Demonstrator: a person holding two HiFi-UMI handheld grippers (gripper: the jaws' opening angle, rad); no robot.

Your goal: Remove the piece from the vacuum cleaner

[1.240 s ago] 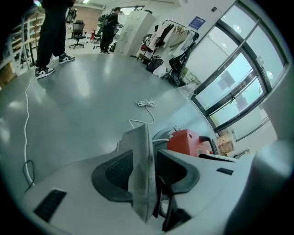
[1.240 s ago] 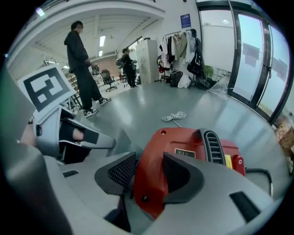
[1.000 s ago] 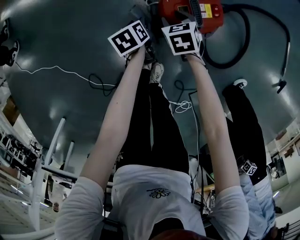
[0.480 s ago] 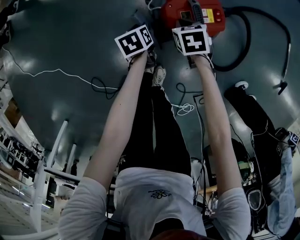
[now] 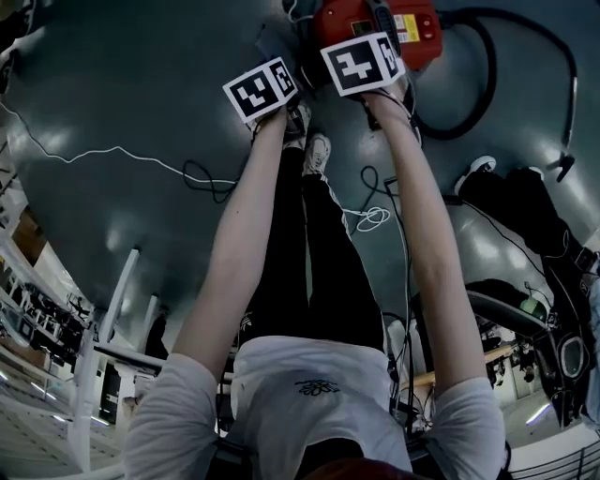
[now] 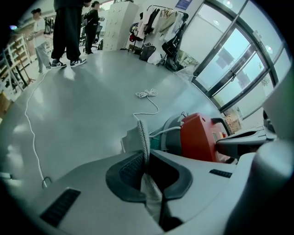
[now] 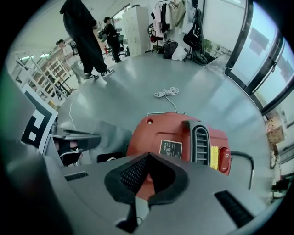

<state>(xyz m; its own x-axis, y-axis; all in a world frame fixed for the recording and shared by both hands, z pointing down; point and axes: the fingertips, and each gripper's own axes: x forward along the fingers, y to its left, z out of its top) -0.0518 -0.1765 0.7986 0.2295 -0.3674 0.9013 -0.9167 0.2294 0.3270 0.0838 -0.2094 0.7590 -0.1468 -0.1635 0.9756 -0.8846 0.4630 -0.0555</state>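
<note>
The red vacuum cleaner (image 5: 375, 23) lies on the grey floor ahead of me, also in the left gripper view (image 6: 200, 137) and the right gripper view (image 7: 183, 137). A grey cloth piece (image 6: 143, 135) sticks out of its near end. My left gripper (image 6: 146, 153) is closing, and the cloth's thin edge is pinched between its jaws. My right gripper (image 7: 148, 156) is shut, its tips against the red body; I cannot tell whether it pinches anything. In the head view the left marker cube (image 5: 261, 89) and the right marker cube (image 5: 364, 64) sit side by side at the vacuum.
A black hose (image 5: 487, 84) loops right of the vacuum. A white cable (image 5: 122, 150) trails across the floor at left. A person in black (image 5: 525, 216) is at the right. Other people (image 6: 66, 27) and a clothes rack (image 6: 161, 27) stand far off.
Both marker cubes have shifted slightly, the right one up and left over the vacuum. The bystander at the right has moved.
</note>
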